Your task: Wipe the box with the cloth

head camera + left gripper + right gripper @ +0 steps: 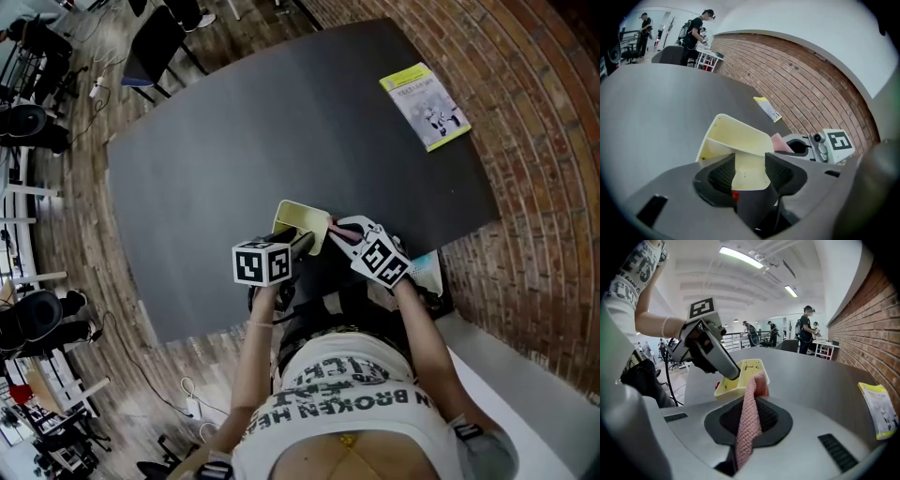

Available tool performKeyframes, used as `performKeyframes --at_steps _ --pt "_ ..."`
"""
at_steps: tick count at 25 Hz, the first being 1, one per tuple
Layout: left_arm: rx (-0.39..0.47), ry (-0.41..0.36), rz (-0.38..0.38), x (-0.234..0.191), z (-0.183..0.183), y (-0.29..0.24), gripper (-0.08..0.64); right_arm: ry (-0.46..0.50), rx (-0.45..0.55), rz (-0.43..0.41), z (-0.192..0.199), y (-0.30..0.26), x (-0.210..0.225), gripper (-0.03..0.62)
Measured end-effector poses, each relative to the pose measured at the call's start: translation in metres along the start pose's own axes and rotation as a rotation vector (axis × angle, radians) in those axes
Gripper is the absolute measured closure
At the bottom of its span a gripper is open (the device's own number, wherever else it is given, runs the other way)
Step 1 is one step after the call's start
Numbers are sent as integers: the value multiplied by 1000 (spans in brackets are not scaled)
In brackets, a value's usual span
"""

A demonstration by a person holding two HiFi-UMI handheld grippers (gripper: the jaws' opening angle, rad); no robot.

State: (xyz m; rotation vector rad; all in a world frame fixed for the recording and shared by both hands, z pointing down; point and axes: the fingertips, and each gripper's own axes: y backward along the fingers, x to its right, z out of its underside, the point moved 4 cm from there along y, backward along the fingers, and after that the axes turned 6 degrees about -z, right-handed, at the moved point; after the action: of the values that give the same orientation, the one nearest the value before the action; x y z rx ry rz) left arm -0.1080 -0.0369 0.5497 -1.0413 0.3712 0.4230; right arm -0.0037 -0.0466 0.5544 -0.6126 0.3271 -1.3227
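Note:
A pale yellow box (298, 218) with an inner divider lies near the front edge of the dark table (281, 122). My left gripper (307, 244) reaches it from the near side. In the left gripper view the jaws (751, 172) stand wide, with the box's near wall (740, 168) in the gap and no pad pressing on it. My right gripper (343, 231) is shut on a pink cloth (749, 423), which hangs between its jaws (752, 420). The cloth's upper end touches the box's rim (758, 365). The left gripper's finger (725, 366) lies across the box.
A yellow-edged booklet (427, 106) lies at the table's far right corner by the brick wall (534, 159). A black chair (155, 42) stands beyond the far edge. Several people (806, 331) stand at desks in the background.

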Motion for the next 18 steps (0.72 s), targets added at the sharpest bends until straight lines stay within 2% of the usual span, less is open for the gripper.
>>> performKeyframes --at_steps 4,5,6,8,10,14,18 --pt "-27 21 -5 -7 5 -3 377 25 -18 -27 -3 -8 -15 575" --pt "-44 5 -11 -7 7 -4 377 25 -20 -34 -4 -9 -18 575" --pt "-73 -42 -35 -7 10 -5 377 22 -21 -38 -4 -10 -19 575" --pt "-148 -198 -101 -7 18 -5 379 11 -18 -35 -4 -10 -20 575" --pt "-196 -301 -118 -6 23 -7 390 3 -13 -16 1 -7 -16 575" --pt "-245 -362 -58 -4 25 -7 417 -37 9 33 4 3 -5 575" --pt "-348 -460 -10 -9 34 0 423 -70 31 71 -1 8 7 575"
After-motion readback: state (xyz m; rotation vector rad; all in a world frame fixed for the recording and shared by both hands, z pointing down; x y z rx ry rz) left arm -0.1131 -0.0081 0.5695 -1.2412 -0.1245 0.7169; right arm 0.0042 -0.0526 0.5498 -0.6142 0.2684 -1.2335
